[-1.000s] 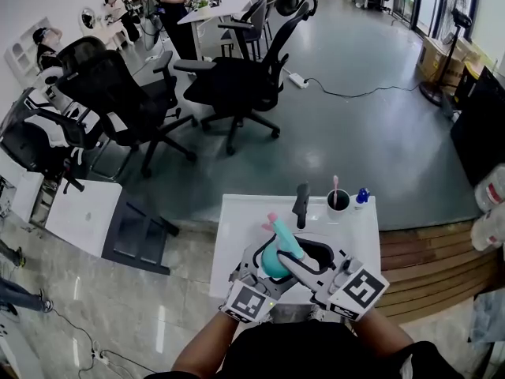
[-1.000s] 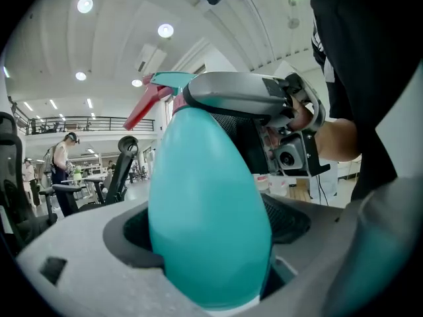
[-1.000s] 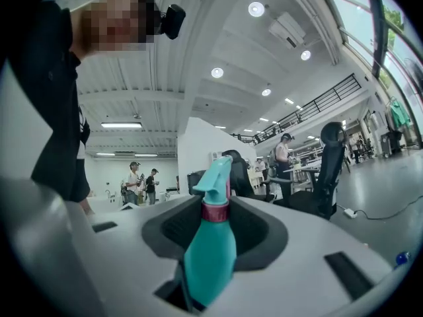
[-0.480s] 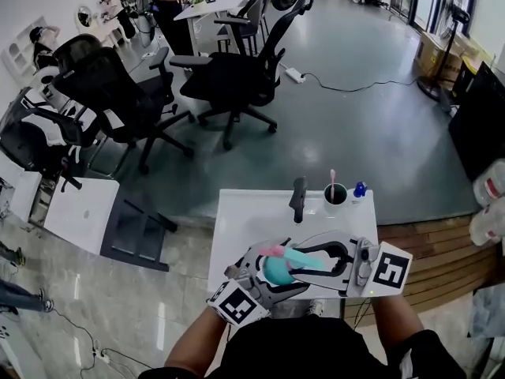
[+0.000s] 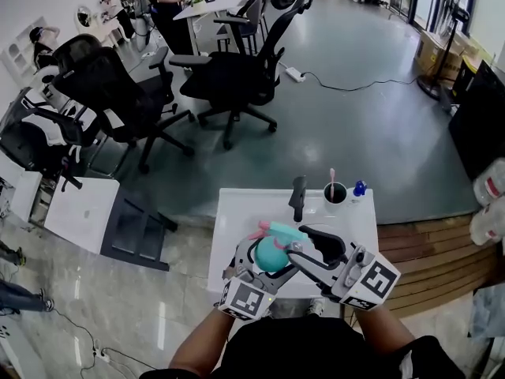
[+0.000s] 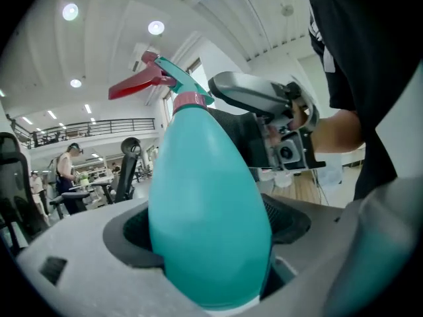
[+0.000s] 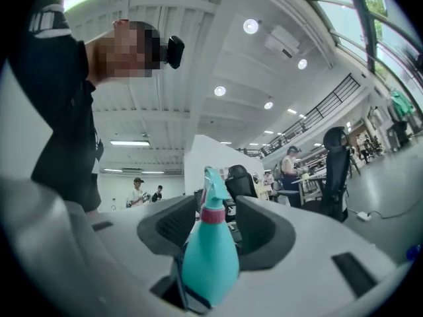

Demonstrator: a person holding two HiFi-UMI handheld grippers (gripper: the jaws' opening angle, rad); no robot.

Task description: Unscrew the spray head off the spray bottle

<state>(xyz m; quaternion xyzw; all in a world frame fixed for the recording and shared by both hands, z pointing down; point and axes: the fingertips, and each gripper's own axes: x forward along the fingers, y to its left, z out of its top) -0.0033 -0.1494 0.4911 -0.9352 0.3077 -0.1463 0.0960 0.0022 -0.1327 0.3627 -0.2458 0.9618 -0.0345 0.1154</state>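
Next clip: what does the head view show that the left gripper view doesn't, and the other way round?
Only the head view: the white table, the black cup on it, the blue item beside that cup. Only the left gripper view: the pink collar under the spray head, the ceiling lights. Both: the teal spray bottle clamped in the left gripper, and the right gripper, whose fingers have just been opening with the spray head between them.
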